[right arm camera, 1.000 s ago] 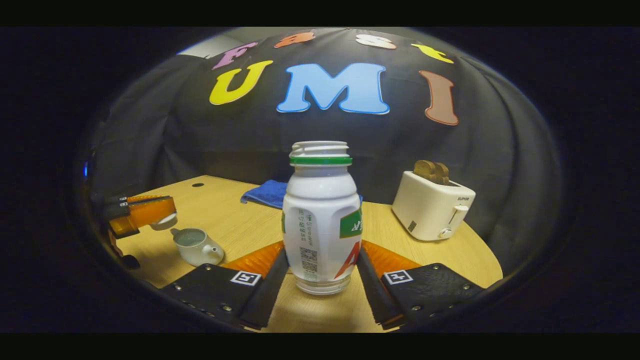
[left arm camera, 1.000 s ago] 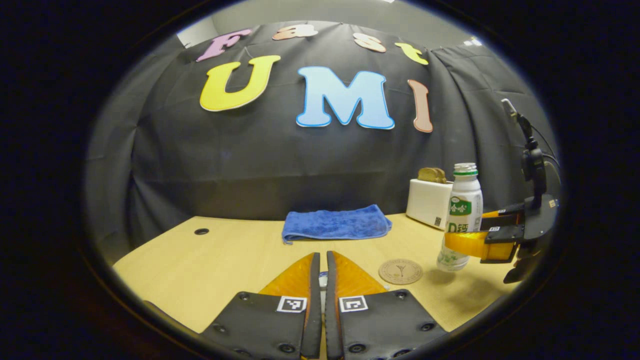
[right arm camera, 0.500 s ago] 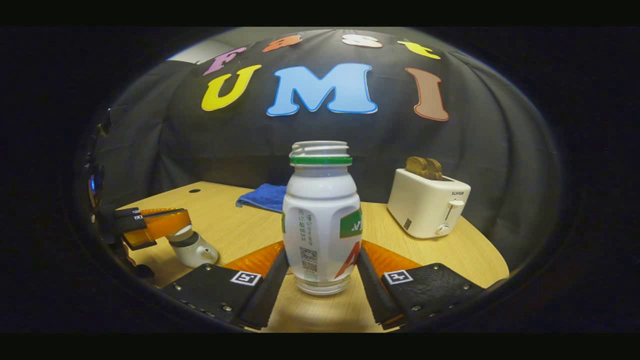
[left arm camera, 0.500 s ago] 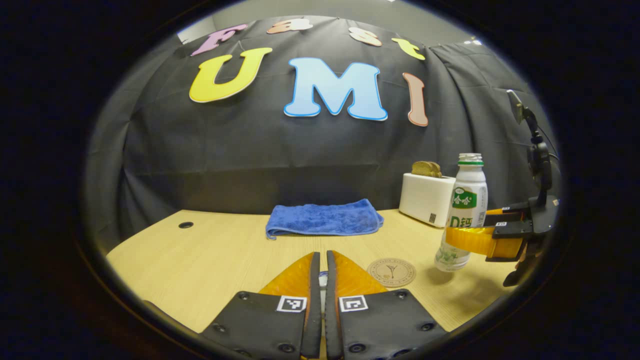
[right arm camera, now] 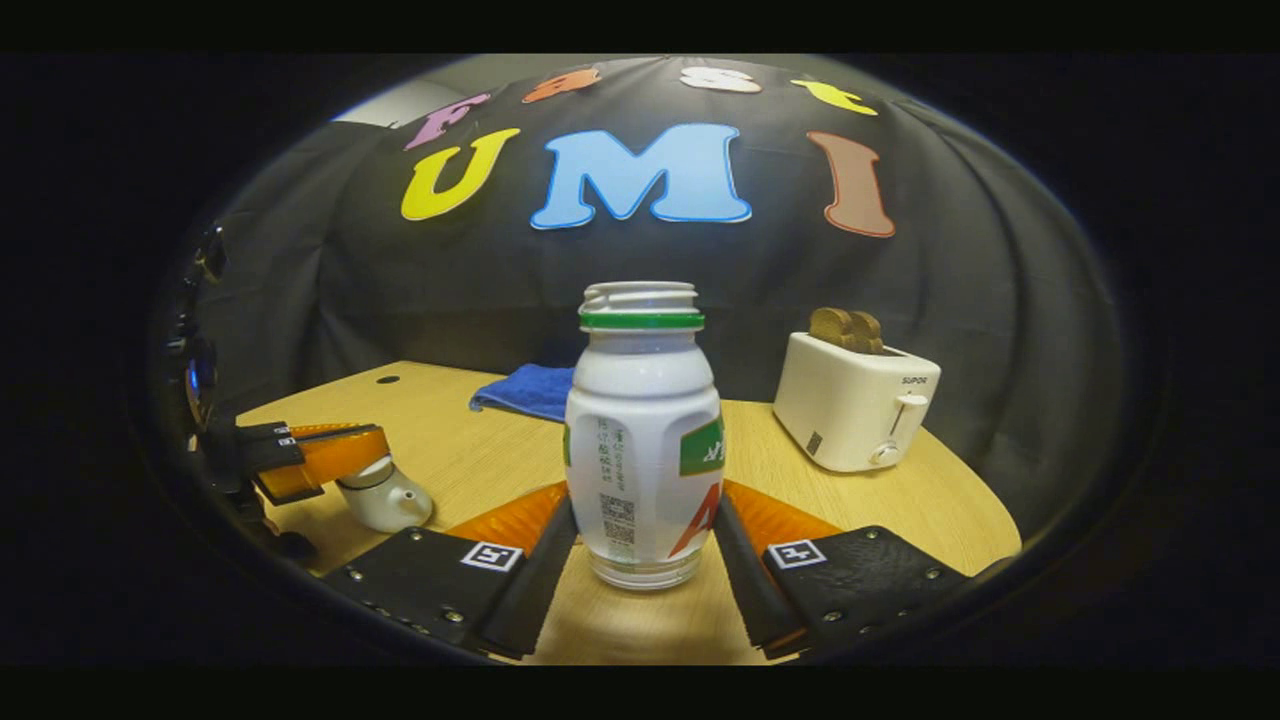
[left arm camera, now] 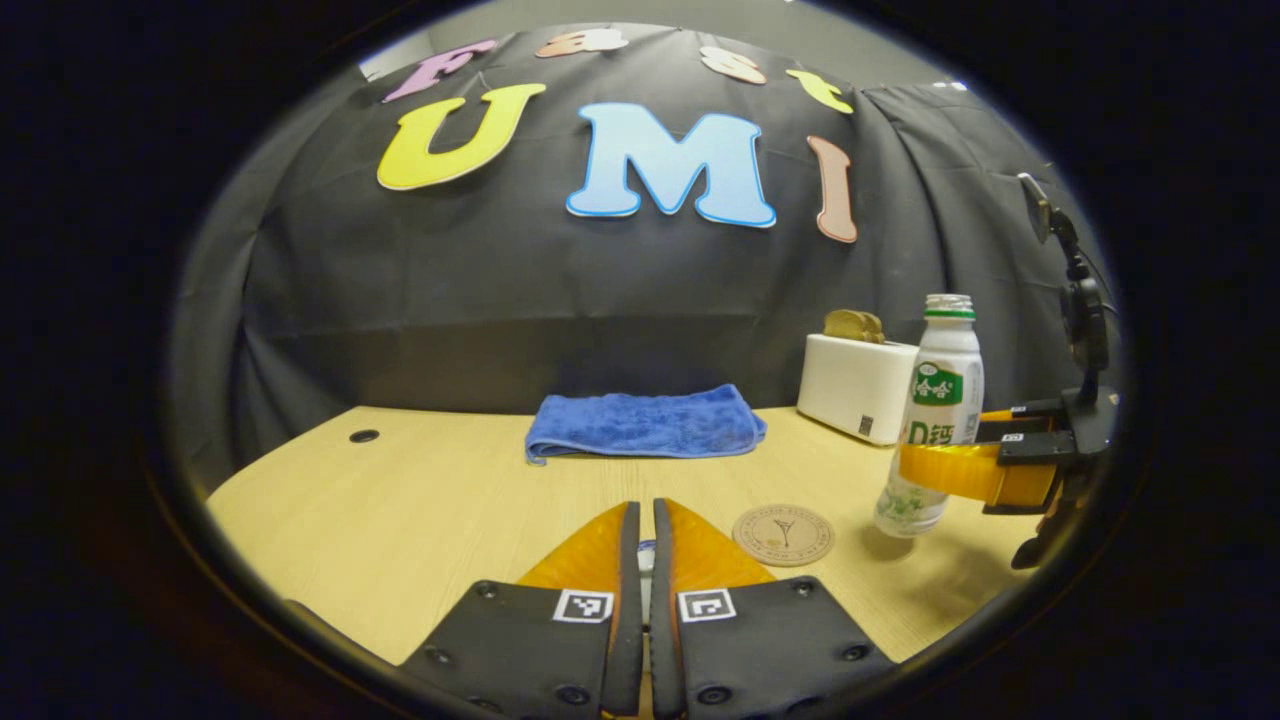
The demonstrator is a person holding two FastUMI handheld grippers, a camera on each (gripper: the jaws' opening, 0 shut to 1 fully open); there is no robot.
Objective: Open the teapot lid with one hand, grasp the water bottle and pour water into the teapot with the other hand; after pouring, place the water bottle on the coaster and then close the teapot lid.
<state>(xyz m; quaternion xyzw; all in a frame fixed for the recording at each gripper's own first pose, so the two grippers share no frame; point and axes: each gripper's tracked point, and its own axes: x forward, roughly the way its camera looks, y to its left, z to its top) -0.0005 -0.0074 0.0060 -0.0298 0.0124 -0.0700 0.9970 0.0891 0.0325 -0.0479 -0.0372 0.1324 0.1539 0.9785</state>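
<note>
The white water bottle (right arm camera: 640, 400), with a green neck ring and no cap, stands upright between my right gripper's (right arm camera: 645, 500) fingers, which are shut on its lower body. In the left gripper view the bottle (left arm camera: 945, 370) is just right of the round cork coaster (left arm camera: 783, 535), low over the table, with the right gripper (left arm camera: 945, 470) around it. The small white teapot (right arm camera: 385, 500) sits at the left with its lid on. My left gripper (right arm camera: 335, 462) is shut on the lid's top. My left gripper (left arm camera: 640, 510) has a sliver of the lid between its fingers.
A white toaster (right arm camera: 855, 415) holding bread stands at the back right of the wooden table (left arm camera: 430, 500). A folded blue towel (left arm camera: 640, 425) lies at the back centre. A small dark hole (left arm camera: 363, 436) marks the table's far left.
One second ago the lid hung above the uncovered teapot. My left gripper has since lowered it onto the pot. The bottle stays upright in my right gripper near the coaster.
</note>
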